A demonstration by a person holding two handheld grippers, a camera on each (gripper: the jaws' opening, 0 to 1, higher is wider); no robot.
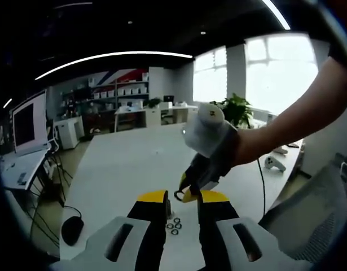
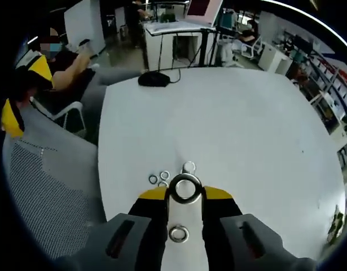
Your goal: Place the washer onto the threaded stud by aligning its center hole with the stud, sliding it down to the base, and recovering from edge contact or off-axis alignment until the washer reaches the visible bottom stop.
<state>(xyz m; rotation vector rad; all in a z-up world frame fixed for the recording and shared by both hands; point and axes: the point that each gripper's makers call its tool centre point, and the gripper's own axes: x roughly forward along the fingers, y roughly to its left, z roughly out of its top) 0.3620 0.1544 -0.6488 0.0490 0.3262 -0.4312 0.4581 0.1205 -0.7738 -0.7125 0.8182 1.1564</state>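
In the right gripper view my right gripper (image 2: pixel 185 192) is shut on a metal washer (image 2: pixel 185 188), held flat between its yellow-tipped jaws above the white table (image 2: pixel 229 124). Another washer (image 2: pixel 179 232) lies on the table beneath the jaws. Three loose washers (image 2: pixel 165 175) lie just ahead. In the left gripper view the right gripper (image 1: pixel 186 191) comes in from the right on a person's arm, the washer (image 1: pixel 178 195) at its tip. My left gripper (image 1: pixel 182 199) stands open right below it, over a cluster of loose washers (image 1: pixel 174 225).
A black mouse (image 1: pixel 73 228) with its cable lies at the table's edge (image 2: pixel 153 79). A grey mesh chair (image 1: pixel 314 214) stands beside the table (image 2: pixel 43 186). A monitor (image 1: pixel 26 121) stands at the left, and white handheld controllers (image 1: pixel 275 164) lie at the far right.
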